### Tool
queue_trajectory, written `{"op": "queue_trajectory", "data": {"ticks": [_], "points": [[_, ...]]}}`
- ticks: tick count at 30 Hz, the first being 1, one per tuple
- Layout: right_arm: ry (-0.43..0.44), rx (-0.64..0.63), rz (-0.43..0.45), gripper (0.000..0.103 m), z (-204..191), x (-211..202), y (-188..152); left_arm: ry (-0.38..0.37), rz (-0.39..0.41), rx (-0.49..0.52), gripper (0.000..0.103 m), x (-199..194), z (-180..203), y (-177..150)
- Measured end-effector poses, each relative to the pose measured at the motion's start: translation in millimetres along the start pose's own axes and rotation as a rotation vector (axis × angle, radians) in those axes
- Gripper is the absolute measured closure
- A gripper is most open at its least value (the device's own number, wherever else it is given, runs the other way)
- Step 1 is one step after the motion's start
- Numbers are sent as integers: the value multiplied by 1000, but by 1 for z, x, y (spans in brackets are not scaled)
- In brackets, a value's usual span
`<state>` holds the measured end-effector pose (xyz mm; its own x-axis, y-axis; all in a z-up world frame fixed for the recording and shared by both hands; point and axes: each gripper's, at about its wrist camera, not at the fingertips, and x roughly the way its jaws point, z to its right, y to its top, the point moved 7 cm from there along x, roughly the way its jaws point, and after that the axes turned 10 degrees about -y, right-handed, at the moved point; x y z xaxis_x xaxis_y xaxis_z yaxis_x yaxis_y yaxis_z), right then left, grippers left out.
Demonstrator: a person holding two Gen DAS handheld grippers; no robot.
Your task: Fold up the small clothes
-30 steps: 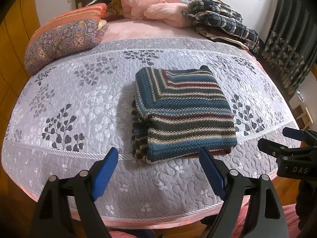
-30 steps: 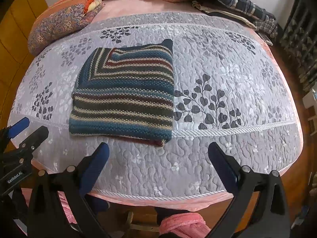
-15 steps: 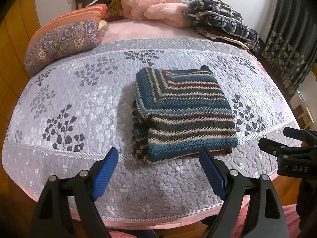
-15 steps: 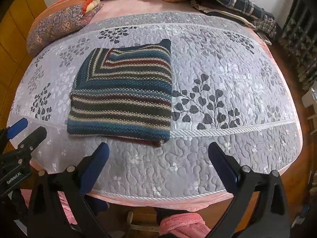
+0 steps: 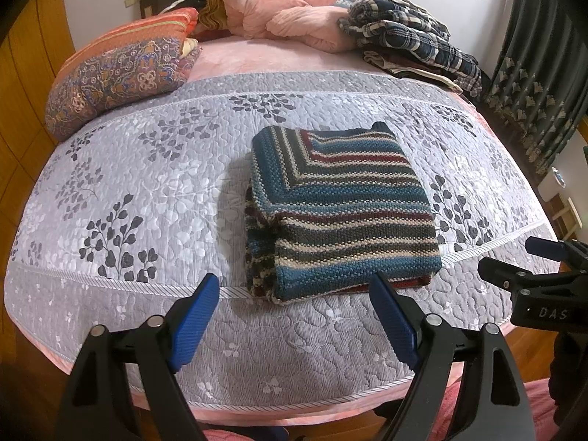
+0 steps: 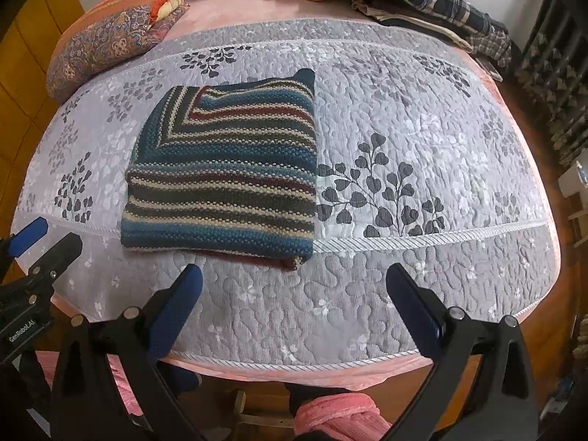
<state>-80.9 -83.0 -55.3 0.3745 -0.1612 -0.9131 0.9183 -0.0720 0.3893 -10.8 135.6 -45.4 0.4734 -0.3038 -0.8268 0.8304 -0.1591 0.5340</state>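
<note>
Both grippers, left [image 5: 294, 316] and right [image 6: 294, 305], spread and empty, hover just short of the folded sweater [image 5: 338, 213] on the bed [image 5: 147, 183]; contact apparently none.

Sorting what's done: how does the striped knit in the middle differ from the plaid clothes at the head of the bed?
The striped knit is folded into a flat rectangle; the plaid clothes lie rumpled. The striped knit sits mid-quilt near both open claws; the plaid clothes lie far off. Both rest on the bed.
</note>
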Motion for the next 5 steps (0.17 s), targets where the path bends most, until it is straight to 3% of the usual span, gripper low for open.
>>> {"op": "queue_trajectory", "data": {"ticks": [5], "points": [[0,1,-2,4,2,1,1,1,4,0,19,-1,-1,2]]}}
